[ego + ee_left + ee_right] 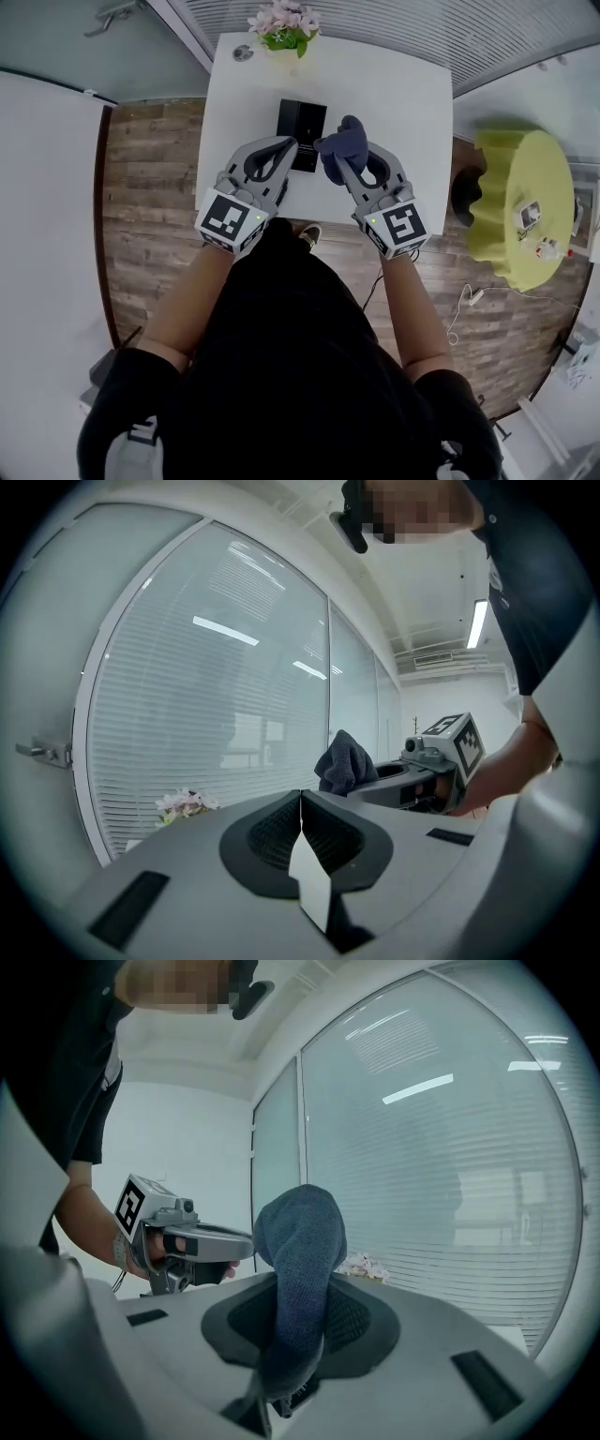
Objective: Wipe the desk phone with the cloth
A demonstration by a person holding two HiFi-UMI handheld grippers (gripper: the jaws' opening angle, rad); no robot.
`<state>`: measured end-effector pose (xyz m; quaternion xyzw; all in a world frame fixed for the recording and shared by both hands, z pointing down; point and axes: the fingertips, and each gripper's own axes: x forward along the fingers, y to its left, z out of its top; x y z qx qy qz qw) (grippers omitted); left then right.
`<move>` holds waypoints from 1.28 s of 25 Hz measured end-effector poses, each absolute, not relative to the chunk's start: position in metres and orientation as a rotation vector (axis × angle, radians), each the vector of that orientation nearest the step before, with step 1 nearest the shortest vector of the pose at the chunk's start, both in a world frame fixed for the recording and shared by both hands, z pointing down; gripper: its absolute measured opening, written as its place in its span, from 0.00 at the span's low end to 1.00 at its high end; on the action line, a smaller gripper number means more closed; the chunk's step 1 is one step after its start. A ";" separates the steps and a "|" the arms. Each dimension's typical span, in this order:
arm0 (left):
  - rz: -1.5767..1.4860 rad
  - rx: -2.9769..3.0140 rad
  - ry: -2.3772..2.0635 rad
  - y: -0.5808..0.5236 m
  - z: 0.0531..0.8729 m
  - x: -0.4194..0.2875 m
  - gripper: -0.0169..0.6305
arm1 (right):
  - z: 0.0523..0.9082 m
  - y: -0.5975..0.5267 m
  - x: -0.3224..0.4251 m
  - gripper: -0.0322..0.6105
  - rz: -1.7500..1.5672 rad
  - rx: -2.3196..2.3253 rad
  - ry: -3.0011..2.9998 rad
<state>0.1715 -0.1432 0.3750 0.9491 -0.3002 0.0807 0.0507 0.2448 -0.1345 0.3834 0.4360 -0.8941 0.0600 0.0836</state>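
A black desk phone (pixel 301 132) lies on the white table (pixel 394 103), partly behind both grippers. My right gripper (pixel 343 159) is shut on a dark blue cloth (pixel 341 145), which bunches up above its jaws, just right of the phone. The right gripper view shows the cloth (pixel 298 1279) clamped between the jaws and rising upward. My left gripper (pixel 289 142) is shut with nothing in it, its tip over the phone's near left edge. In the left gripper view its jaws (pixel 301 803) meet, and the cloth (pixel 346 762) and right gripper (pixel 427 771) show beyond.
A pot of pink flowers (pixel 284 26) stands at the table's far edge, with a small round object (pixel 243 53) to its left. A yellow-green round stool (pixel 523 202) with small items sits at the right. Window blinds (pixel 187 705) fill both gripper views.
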 end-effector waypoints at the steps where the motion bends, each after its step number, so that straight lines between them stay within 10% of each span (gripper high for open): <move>1: 0.253 2.881 -0.915 -0.149 0.382 0.170 0.04 | 0.391 -0.141 0.243 0.21 0.180 1.295 -2.659; 32: 0.361 2.644 -0.953 -0.251 0.544 0.147 0.04 | 0.572 -0.270 0.212 0.21 0.076 1.253 -2.374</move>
